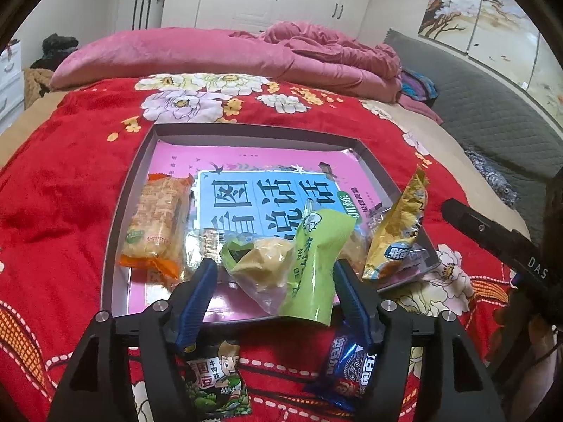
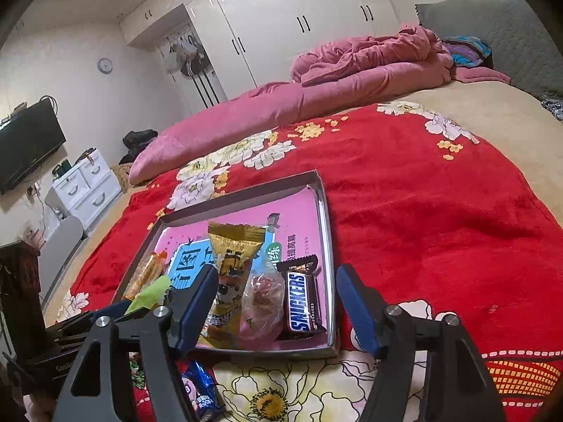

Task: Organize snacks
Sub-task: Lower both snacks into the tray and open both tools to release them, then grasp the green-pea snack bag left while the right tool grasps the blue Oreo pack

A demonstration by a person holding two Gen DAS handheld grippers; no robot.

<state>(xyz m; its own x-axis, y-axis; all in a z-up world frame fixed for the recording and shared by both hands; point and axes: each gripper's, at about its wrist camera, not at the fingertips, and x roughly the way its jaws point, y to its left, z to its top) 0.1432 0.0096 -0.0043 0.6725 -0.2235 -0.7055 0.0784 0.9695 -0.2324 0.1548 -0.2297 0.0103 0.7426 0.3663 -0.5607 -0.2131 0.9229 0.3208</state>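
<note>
A grey shallow box [image 1: 119, 232] lined with a pink book lies on the red flowered blanket. In it are an orange cracker pack [image 1: 155, 225], a green pastry pack [image 1: 309, 267] and a yellow pack [image 1: 397, 232]. My left gripper [image 1: 274, 281] is open around the green pack, with its pads apart from the pack. The right wrist view shows the box [image 2: 325, 232] holding the yellow pack [image 2: 232, 274], a clear pack [image 2: 264, 299] and a Snickers bar [image 2: 302, 302]. My right gripper [image 2: 276, 295] is open over these. The yellow pack leans beside its left finger [image 2: 197, 306].
On the blanket in front of the box lie a green bean pack [image 1: 218, 379] and a blue pack [image 1: 348, 372]. A pink quilt [image 1: 211, 56] is bunched at the far side. A grey headboard [image 1: 492, 119] stands on the right. White drawers [image 2: 84, 183] and a TV [image 2: 24, 147] are off to the left.
</note>
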